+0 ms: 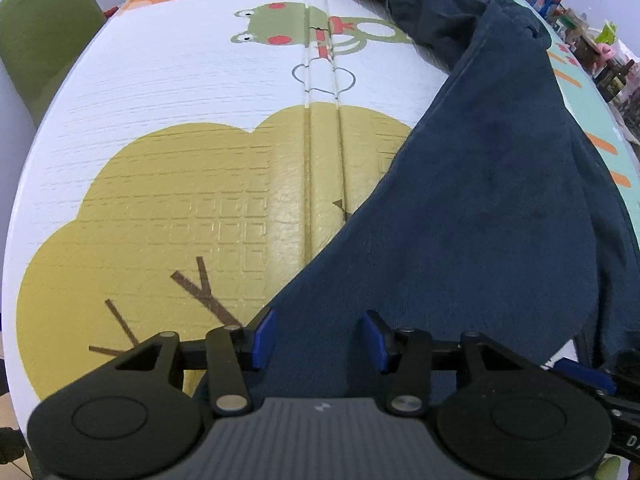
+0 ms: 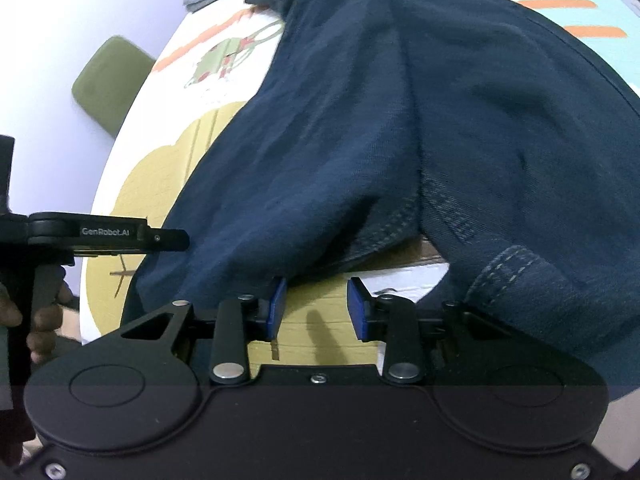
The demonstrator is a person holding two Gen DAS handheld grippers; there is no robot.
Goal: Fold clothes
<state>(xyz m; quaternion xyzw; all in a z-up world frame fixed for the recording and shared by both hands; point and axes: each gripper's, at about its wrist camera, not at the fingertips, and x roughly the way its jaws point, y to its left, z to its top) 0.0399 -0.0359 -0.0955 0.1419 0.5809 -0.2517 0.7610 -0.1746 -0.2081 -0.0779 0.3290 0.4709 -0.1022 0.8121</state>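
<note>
Nearest, left gripper (image 1: pixel 318 340) low over the near hem of a dark blue garment (image 1: pixel 460 208), blue pads parted wide with cloth between but not pinched; just right of it, right gripper (image 2: pixel 316 308) likewise wide, empty, pads level with the stitched hem edge, seemingly placed to take the two near corners. Beyond, garment spread loosely with creases across the cartoon-printed mat (image 1: pixel 180 100) covering the bench, one sleeve trailing toward the far edge; fold stage unclear.

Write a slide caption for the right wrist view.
Open right tongs hover at the stitched hem of a dark blue shirt spread on a cartoon-printed mat, left tongs alongside.
</note>
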